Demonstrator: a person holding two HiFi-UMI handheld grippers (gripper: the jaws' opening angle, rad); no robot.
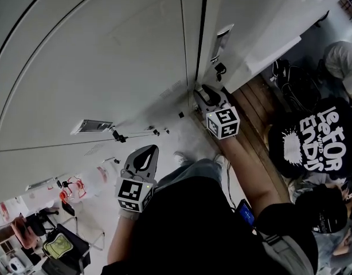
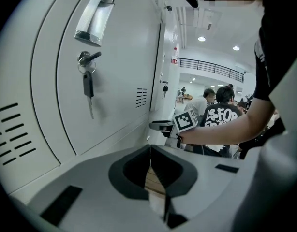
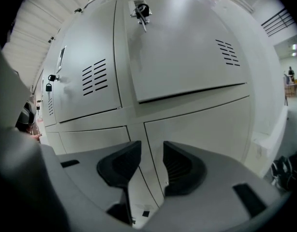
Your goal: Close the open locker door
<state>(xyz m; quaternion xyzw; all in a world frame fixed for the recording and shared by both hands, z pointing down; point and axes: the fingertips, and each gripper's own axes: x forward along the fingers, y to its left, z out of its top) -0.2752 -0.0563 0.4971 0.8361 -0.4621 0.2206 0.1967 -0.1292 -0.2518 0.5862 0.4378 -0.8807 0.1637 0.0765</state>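
Pale grey locker doors (image 1: 107, 56) fill the left and top of the head view. A dark seam (image 1: 203, 22) separates them from a door (image 1: 245, 22) with a recessed handle and a hanging key. In the right gripper view, a keyed door (image 3: 187, 47) has its lower edge standing a little proud of the frame. My right gripper (image 1: 203, 90) points at the lockers near that seam, open with a narrow gap (image 3: 152, 151) and nothing between its pads. My left gripper (image 1: 146, 151) hangs back, shut (image 2: 150, 151) and empty, beside another keyed door (image 2: 85, 81). The right gripper (image 2: 158, 125) also shows from there.
A person in a black printed shirt (image 1: 313, 145) sits low at the right, with more people behind. A strip of wood floor (image 1: 262, 113) runs along the locker base. Bags (image 1: 58, 245) and a chair stand at the lower left.
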